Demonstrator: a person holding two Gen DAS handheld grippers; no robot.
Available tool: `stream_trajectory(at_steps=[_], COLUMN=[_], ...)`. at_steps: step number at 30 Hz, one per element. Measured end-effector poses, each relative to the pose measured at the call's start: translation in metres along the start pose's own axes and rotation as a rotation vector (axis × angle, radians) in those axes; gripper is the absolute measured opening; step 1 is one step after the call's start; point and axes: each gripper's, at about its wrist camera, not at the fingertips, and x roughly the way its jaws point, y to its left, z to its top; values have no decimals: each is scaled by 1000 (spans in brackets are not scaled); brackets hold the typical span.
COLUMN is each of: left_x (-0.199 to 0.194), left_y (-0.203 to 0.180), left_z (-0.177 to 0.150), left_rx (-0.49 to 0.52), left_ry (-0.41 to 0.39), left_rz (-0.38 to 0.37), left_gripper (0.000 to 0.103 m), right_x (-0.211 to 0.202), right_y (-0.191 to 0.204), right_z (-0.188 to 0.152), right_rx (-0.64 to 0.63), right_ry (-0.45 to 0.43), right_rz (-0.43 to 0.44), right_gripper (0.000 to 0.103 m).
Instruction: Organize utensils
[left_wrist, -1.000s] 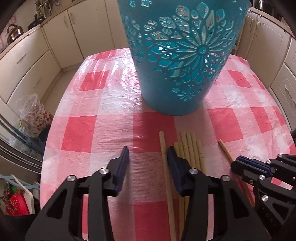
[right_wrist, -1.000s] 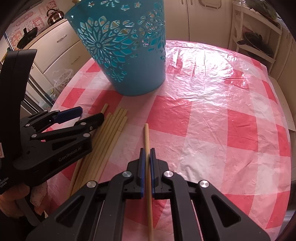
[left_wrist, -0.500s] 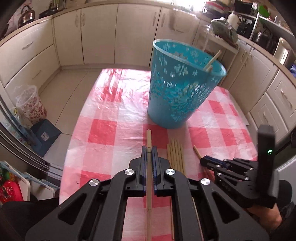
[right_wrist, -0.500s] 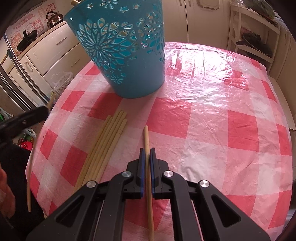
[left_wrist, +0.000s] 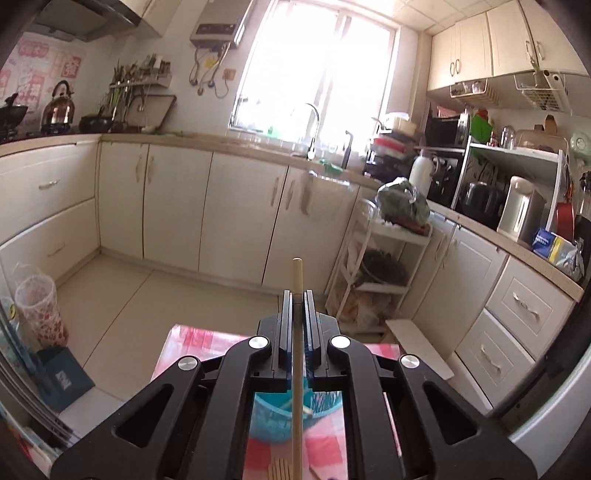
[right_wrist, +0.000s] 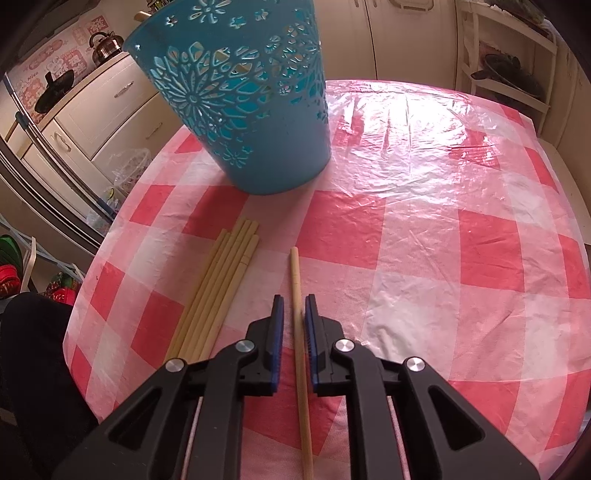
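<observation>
room: kitchen with cream cabinets (left_wrist: 236, 206) along the walls, a bright window (left_wrist: 317, 62) over the tap, a kettle (left_wrist: 58, 103) on the far counter.
surface: table under a red-and-white checked plastic cloth (right_wrist: 424, 229), glossy and wrinkled.
basket: teal plastic basket (right_wrist: 251, 99) with cut-out flower pattern stood upright on the cloth; one pale stick end showed above its rim.
loose chopsticks: bundle of pale bamboo chopsticks (right_wrist: 218, 284) lay side by side on the cloth, tips pointing toward the basket and near its base.
single chopstick: one darker tan chopstick (right_wrist: 297, 306) lay flat on the cloth, just right of the bundle, apart from it.
right gripper: right gripper (right_wrist: 294, 306) had just been opening; jaws stood slightly apart on either side of the single chopstick, pads clear of it.
left gripper: left gripper (left_wrist: 297, 299) was clamped on a tan chopstick (left_wrist: 297, 273), round tip jutting past the pads, shaft running back between the arms.
left view: teal basket seen below, through the gripper frame.
</observation>
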Motion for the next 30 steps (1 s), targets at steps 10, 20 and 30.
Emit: stream_trajectory(at_steps=[10, 20, 30], left_x=[82, 130, 120], left_y=[-7, 9, 12], left_z=[19, -26, -39], left_rx=[-11, 2, 66], left_ry=[-133, -50, 56], left_rz=[106, 166, 178], left_gripper=[5, 5, 12], right_x=[1, 3, 4], right_y=[5, 11, 11], right_z=[3, 5, 4], right_rx=[-19, -29, -32], right_ry=[2, 5, 4], right_rz=[8, 13, 11], right_gripper=[20, 26, 26])
